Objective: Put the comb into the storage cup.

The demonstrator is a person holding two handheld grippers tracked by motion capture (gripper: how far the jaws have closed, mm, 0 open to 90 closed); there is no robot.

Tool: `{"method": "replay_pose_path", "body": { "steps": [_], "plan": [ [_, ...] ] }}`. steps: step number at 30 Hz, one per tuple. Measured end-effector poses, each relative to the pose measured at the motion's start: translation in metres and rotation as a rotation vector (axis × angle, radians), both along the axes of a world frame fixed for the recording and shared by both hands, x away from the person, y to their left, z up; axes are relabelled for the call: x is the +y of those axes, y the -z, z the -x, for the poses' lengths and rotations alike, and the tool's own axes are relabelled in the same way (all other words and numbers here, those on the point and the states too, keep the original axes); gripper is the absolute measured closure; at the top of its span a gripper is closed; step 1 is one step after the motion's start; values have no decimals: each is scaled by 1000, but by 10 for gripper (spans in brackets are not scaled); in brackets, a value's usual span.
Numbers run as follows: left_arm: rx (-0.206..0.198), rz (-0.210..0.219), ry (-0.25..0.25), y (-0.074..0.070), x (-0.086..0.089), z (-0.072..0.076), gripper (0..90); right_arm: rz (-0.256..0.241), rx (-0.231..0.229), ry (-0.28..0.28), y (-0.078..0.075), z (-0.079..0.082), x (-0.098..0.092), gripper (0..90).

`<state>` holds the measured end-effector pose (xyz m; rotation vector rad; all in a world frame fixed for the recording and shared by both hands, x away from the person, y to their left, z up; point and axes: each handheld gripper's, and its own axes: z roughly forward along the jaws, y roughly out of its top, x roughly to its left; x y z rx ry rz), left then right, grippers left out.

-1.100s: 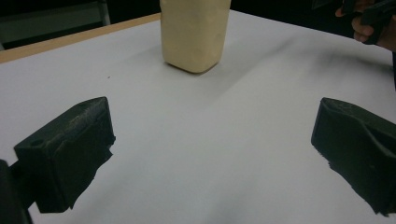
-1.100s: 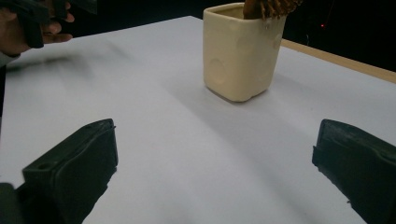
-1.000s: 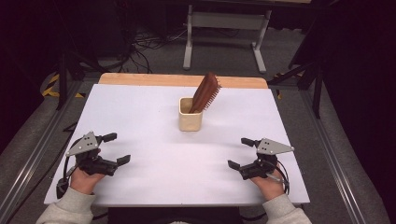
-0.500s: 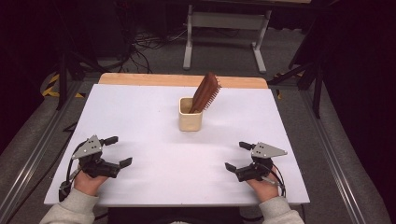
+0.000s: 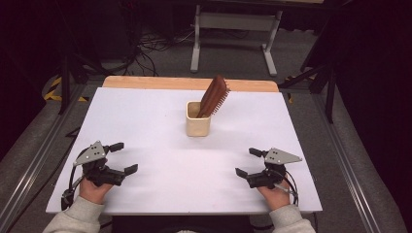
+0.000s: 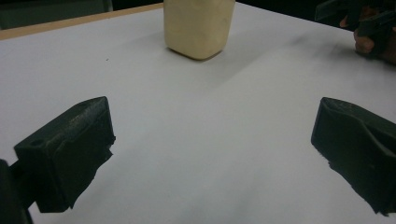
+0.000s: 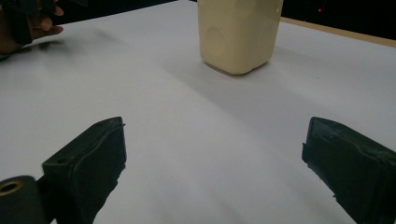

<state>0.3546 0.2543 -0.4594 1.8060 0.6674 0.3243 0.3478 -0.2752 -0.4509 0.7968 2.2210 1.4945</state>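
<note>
**Brush in the cup stood ahead of both hand-held grippers, leaning to the right**

A cream cup [image 5: 198,119] stood on the white surface [image 5: 160,121], a little toward its far edge and near its midline. A brown wooden hairbrush [image 5: 214,96] stood in the cup, its lower end hidden inside. Its long axis tilted up and toward the right side of the cup, the bristles facing right.

The left hand-held gripper [image 5: 121,158] lay near the front edge, well to the left of the cup and nearer the person. Its jaws were spread wide with nothing between them, as the left gripper view confirmed [image 6: 205,158]; in that view the cup [image 6: 198,25] sat ahead and just left of centre.

The right hand-held gripper [image 5: 247,162] lay well to the right of the cup, also near the front edge, with its jaws likewise parted and empty [image 7: 215,168]. The cup [image 7: 239,35] showed ahead in its view, slightly right of centre.

Both stood well apart from the cup, at roughly equal reach. Because the brush leaned to the cup's right, its raised end probably lay somewhat closer to the right hand, and a grasp would likely cross the tilted axis.
</note>
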Motion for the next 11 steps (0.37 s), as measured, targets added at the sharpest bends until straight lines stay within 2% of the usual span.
{"method": "replay_pose_path", "body": {
  "steps": [3,11],
  "plan": [
    [-6,3,-4,0,1,0,3,25,-18,13,0,0,1,39],
    [-15,2,-9,-1,0,1,2,23,-19,9,1,0,2,28]
  ]
}}
